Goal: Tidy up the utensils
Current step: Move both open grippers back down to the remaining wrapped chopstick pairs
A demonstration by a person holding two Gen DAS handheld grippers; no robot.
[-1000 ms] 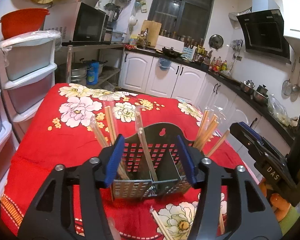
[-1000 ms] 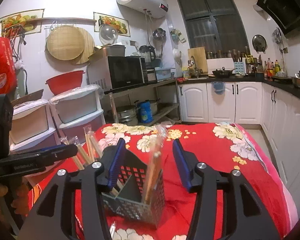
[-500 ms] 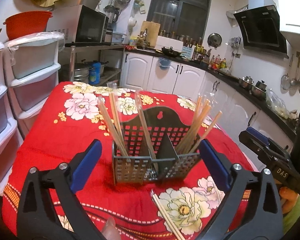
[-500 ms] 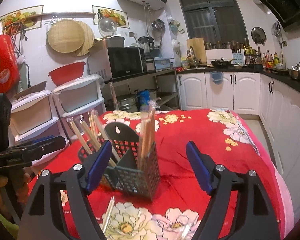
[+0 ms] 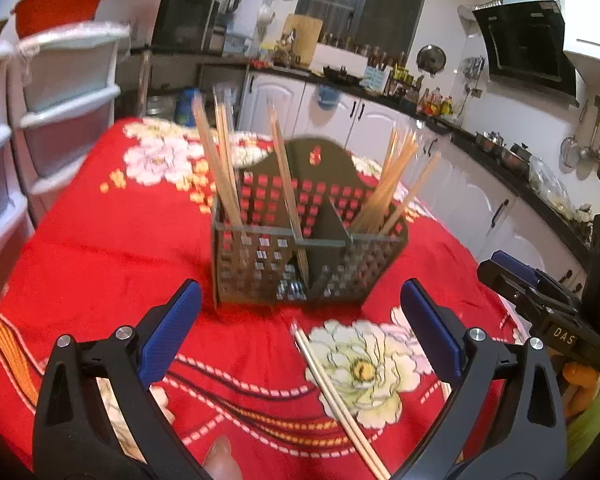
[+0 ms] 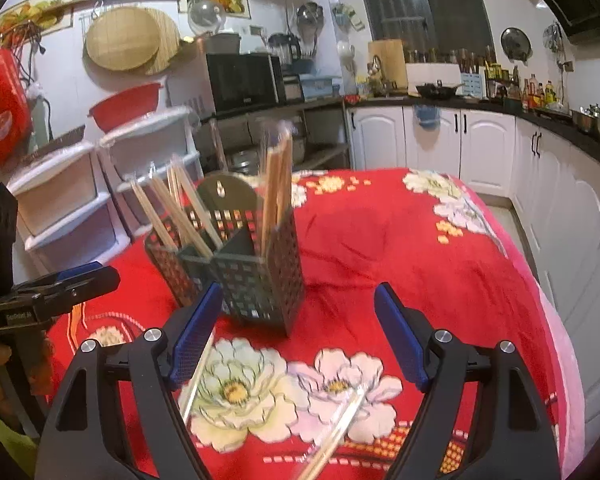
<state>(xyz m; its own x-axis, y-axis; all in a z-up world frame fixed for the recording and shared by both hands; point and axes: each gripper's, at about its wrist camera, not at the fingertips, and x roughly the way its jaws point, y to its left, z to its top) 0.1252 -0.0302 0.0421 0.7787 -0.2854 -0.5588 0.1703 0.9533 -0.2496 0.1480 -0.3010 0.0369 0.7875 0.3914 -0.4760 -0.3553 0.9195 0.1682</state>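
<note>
1. Left gripper [image 5: 300,326]: spread wide, empty; jaws just been opening, nothing between them.
2. Right gripper [image 6: 298,338]: likewise released and empty, jaws just opened.
3. Loose chopsticks [image 5: 336,396]: flat on the cloth just this side of the holder, long axis running back toward the left gripper (probably the nearer).
4. Utensil holder [image 5: 300,260]: upright, chopsticks standing in its compartments.
5. Red floral tablecloth [image 5: 112,248] under the holder.
6. White cabinets [image 6: 432,140] well beyond the holder.
</note>
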